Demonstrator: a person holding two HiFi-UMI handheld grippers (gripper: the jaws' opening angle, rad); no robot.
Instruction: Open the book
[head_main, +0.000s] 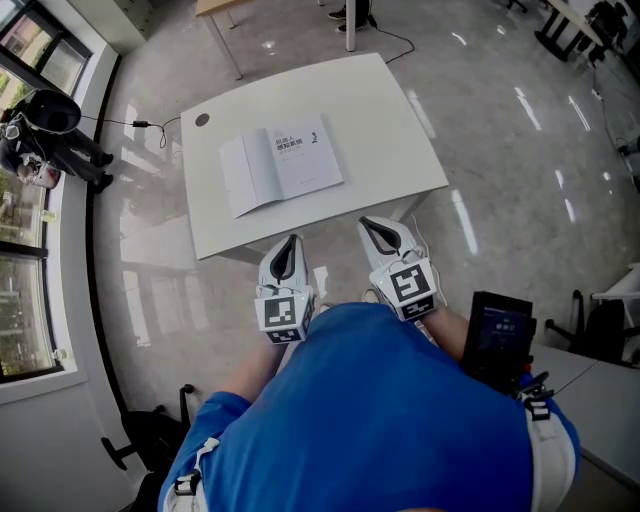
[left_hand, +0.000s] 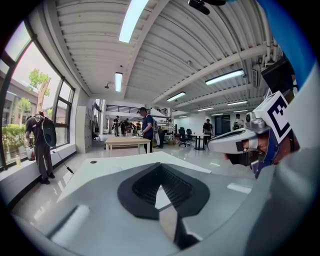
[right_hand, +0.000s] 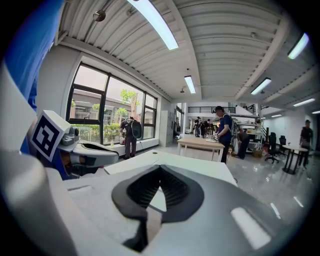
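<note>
A white book (head_main: 282, 165) lies open on the white table (head_main: 400, 120), its cover leaf spread out to the left and a printed title page facing up. My left gripper (head_main: 291, 240) hovers just off the table's near edge, jaws shut and empty. Beside it, my right gripper (head_main: 365, 222) is held the same way, its tips also together with nothing between them. In the left gripper view the left gripper (left_hand: 160, 167) points over the table top (left_hand: 100, 170), and the right gripper (left_hand: 240, 142) shows alongside. The right gripper view shows the right gripper (right_hand: 160, 169) shut, with the left gripper (right_hand: 92, 152) next to it.
A small dark round cap (head_main: 202, 120) sits at the table's far left corner. A dressed stand (head_main: 45, 130) is by the windows with a cable running across the floor. A wooden table (left_hand: 127, 142) and several people stand farther back. A black bag (head_main: 150, 440) lies at my left.
</note>
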